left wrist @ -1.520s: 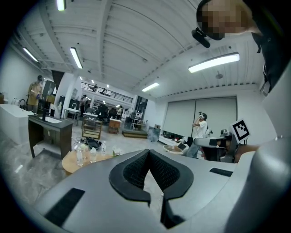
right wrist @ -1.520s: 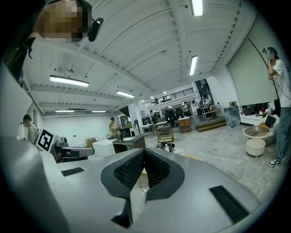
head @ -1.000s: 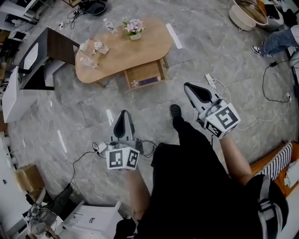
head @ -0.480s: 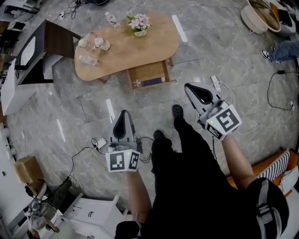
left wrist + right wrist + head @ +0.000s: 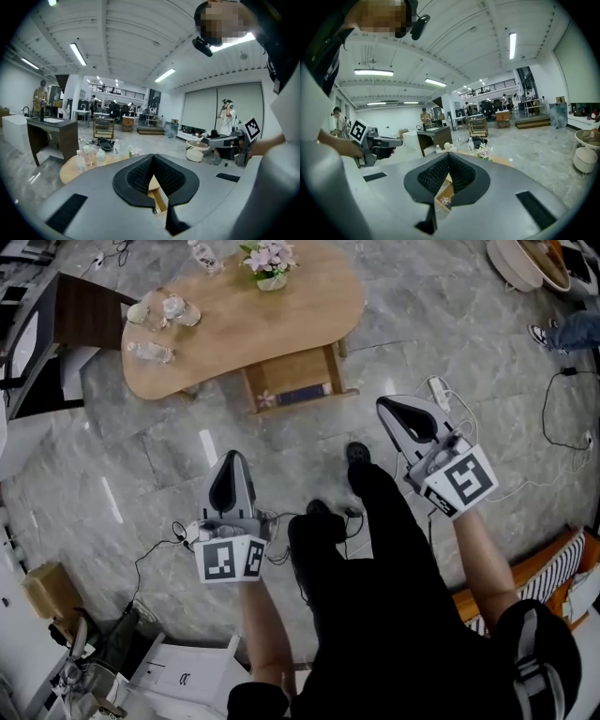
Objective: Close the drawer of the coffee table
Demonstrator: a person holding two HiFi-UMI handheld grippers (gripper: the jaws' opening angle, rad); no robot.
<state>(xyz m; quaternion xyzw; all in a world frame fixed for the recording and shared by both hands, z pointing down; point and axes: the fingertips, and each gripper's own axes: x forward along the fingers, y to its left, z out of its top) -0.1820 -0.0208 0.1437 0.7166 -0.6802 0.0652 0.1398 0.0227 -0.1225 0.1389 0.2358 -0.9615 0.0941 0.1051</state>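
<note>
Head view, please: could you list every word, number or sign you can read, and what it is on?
No readable words or numbers anywhere.
On left gripper and right gripper: square black-and-white markers, no letters.
On white box: small dark mark, too small to read.
On bottles: any print too small to read.

A pot of pink flowers [image 5: 268,257] is seen near a lying bottle [image 5: 150,352] and glasses [image 5: 175,307], a dark desk [image 5: 80,324] is set left, and a power strip [image 5: 438,389] and cardboard box [image 5: 45,589] are laid on the grey floor [image 5: 141,456].
</note>
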